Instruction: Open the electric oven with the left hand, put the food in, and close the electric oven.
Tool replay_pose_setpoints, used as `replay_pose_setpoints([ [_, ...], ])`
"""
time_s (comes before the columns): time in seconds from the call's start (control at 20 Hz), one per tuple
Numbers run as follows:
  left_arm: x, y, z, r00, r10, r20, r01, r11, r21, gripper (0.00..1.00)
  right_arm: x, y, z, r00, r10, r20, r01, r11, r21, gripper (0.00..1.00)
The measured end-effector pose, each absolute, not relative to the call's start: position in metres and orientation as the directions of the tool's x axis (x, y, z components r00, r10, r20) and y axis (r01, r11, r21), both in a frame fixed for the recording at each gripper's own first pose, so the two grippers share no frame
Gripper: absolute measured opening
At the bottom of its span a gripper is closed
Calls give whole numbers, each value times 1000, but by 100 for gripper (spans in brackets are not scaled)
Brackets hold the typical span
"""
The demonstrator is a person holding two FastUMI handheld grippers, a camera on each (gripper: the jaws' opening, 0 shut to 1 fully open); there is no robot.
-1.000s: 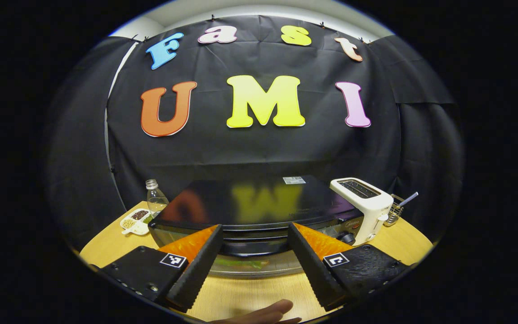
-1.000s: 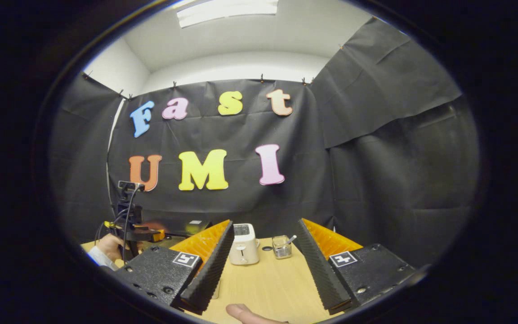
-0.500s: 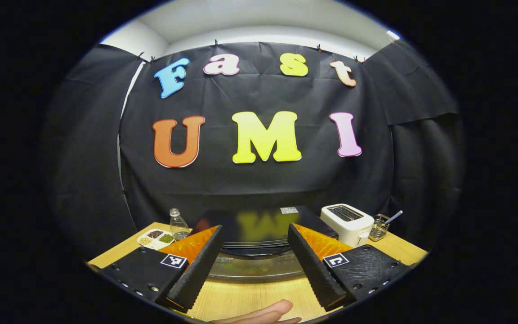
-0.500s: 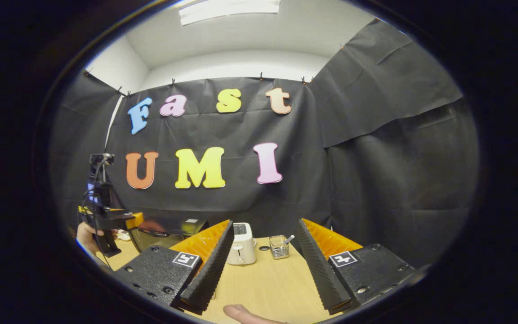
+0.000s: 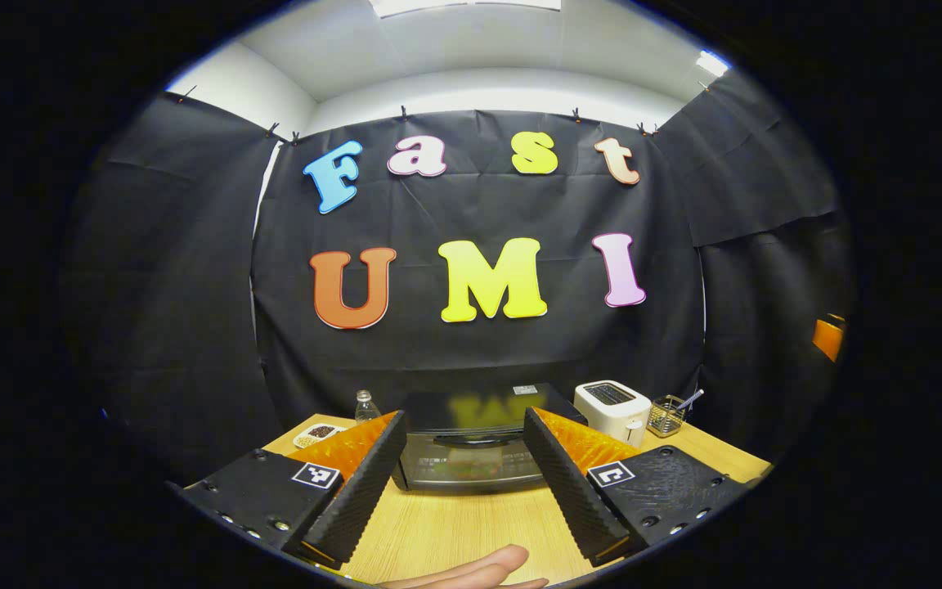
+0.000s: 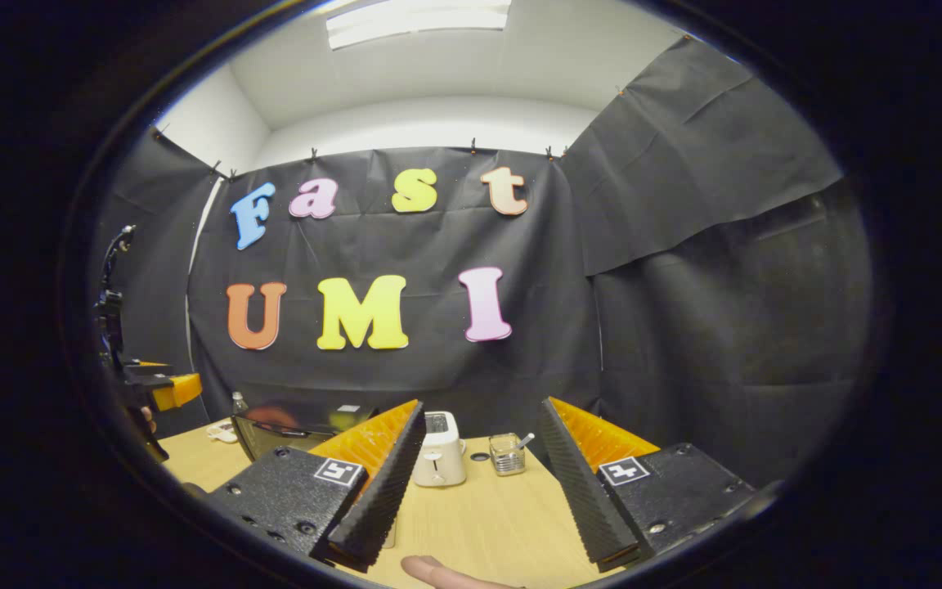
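Observation:
The black electric oven [image 5: 471,458] stands on the wooden table [image 5: 471,532] with its glass door up and closed. Blurred green and reddish food [image 5: 461,473] shows through the glass. My left gripper [image 5: 463,415] is open and empty, held back from the oven front and apart from it. In the right gripper view the oven [image 6: 287,421] sits at the left, with the left gripper [image 6: 156,393] at the far left edge. My right gripper [image 6: 481,406] is open and empty over the table, pointing at the back right.
A white toaster [image 5: 612,407] and a small wire basket [image 5: 667,415] stand right of the oven. A clear bottle [image 5: 365,404] and a divided dish [image 5: 320,432] sit to its left. A person's fingertip [image 5: 479,568] shows at the bottom edge.
My left gripper has drawn back from the oven, which now looks smaller and farther off. In the right gripper view it has slid toward the left edge. The right gripper has barely moved.

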State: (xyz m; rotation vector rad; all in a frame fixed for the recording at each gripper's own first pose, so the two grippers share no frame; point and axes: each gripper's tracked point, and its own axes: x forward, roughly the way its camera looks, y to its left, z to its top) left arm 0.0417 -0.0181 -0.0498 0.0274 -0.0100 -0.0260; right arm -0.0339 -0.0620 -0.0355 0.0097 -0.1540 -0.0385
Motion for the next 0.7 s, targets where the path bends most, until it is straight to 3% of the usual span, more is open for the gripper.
replay_pose_setpoints([
  [0.05, 33, -18, -51, 1000, -27, 9, 27, 1000, 15, 94, -34, -61, -36, 988, -37, 152, 36, 999, 12, 90],
  [0.2, 13, -17, -54, 999, -43, 32, 42, 999, 19, 94, -37, -60, -38, 989, -33, 147, 31, 999, 16, 90],
  [0.25, 10, -14, -57, 999, -37, 31, 36, 999, 25, 94, -38, -60, -40, 989, -33, 141, 31, 999, 16, 82],
  [0.3, 6, -14, -60, 999, -37, 23, 36, 999, 28, 94, -38, -62, -44, 990, -35, 136, 33, 999, 14, 90],
  [0.7, -18, -23, -46, 995, -82, 63, 81, 997, 8, 94, -33, -65, -47, 992, -52, 114, 52, 999, 3, 90],
])
